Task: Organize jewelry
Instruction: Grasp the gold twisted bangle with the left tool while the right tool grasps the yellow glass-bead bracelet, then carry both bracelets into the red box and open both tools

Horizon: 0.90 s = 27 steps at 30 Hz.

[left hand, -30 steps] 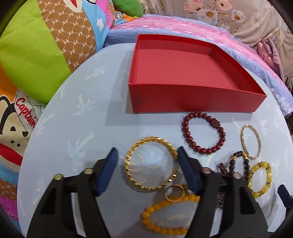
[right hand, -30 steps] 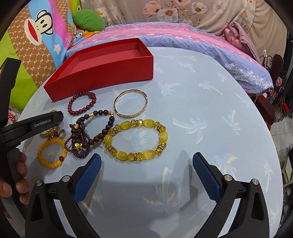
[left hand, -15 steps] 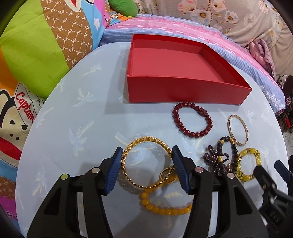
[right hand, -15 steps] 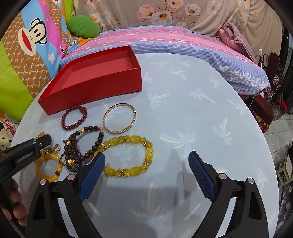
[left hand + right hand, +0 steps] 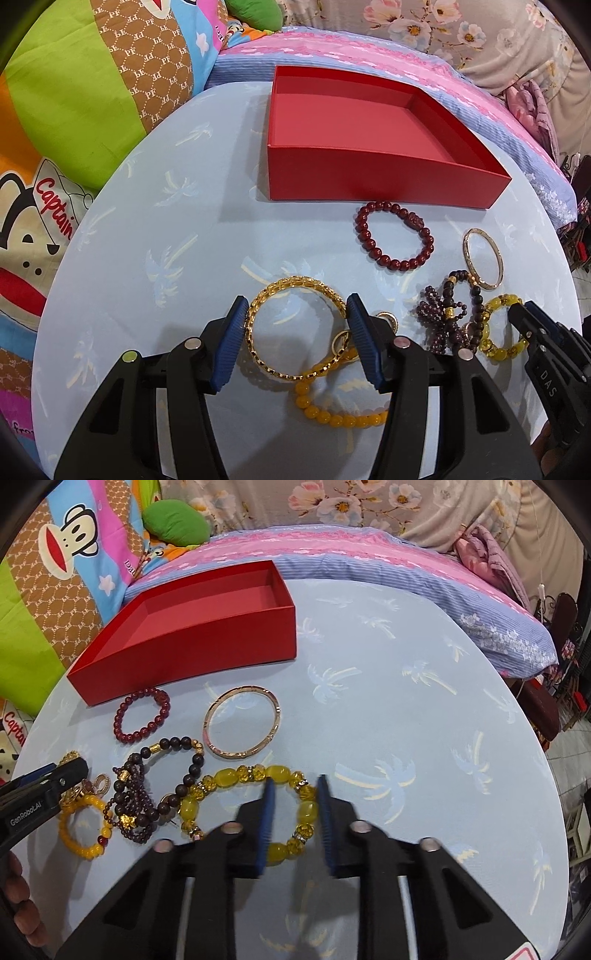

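An empty red box [image 5: 369, 122] stands at the back of the round table; it also shows in the right wrist view [image 5: 192, 627]. My left gripper [image 5: 295, 339] has its pads against both sides of a gold chain bangle [image 5: 291, 293]. My right gripper [image 5: 295, 812] straddles the right side of a yellow bead bracelet [image 5: 221, 779], jaws narrowed around it; contact is unclear. A dark red bead bracelet [image 5: 393, 234], a thin gold bangle [image 5: 242, 722], a dark bead string [image 5: 147, 794] and an orange bead bracelet [image 5: 340, 410] lie loose.
The round table has a pale blue palm-print cloth [image 5: 406, 701]. Small gold rings [image 5: 343, 338] lie beside the orange bracelet. Colourful cushions [image 5: 74, 92] and a pink and blue bed [image 5: 369, 554] surround the table's back and left.
My left gripper has narrowed onto the gold chain bangle. My right gripper has moved forward over the yellow bead bracelet and closed from wide open to a narrow gap.
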Each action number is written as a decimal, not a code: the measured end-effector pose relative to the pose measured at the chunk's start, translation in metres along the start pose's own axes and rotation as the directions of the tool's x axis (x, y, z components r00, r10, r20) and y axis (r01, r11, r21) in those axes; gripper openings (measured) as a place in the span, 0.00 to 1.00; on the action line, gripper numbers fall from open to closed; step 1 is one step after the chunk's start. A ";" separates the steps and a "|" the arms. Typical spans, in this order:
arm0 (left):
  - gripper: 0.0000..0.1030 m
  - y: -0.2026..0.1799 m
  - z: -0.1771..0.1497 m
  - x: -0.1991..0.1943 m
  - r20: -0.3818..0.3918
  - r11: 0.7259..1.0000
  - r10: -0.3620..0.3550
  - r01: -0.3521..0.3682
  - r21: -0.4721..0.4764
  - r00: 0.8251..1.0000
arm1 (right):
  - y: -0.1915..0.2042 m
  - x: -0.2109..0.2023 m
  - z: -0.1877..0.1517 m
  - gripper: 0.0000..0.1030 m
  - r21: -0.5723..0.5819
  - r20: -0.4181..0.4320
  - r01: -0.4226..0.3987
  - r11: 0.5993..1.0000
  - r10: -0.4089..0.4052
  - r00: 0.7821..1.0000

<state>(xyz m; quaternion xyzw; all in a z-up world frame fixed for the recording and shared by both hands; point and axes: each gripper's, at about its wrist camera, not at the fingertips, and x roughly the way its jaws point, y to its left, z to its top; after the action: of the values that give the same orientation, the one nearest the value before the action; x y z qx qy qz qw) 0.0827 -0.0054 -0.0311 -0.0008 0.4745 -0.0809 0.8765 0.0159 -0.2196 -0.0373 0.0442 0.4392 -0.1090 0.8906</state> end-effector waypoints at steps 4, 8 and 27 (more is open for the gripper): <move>0.51 0.001 0.001 -0.009 0.011 1.000 -0.011 0.011 0.004 1.000 | -0.002 -0.005 0.000 0.09 0.007 -0.015 -0.026 1.000 0.026 1.000; 0.51 0.004 0.004 -0.023 0.027 1.000 -0.015 0.015 0.009 1.000 | -0.004 -0.022 0.005 0.08 0.017 0.009 -0.058 0.998 0.058 0.998; 0.51 -0.009 0.162 -0.028 0.165 0.993 -0.088 0.073 0.096 0.982 | 0.049 -0.044 0.195 0.08 -0.134 0.152 -0.257 0.957 0.276 0.949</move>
<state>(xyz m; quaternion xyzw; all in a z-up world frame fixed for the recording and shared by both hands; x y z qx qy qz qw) 0.2013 -0.0227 0.0815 0.0126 0.3938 -0.1372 0.9088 0.1521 -0.1992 0.1157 0.0433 0.3576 0.0342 0.9322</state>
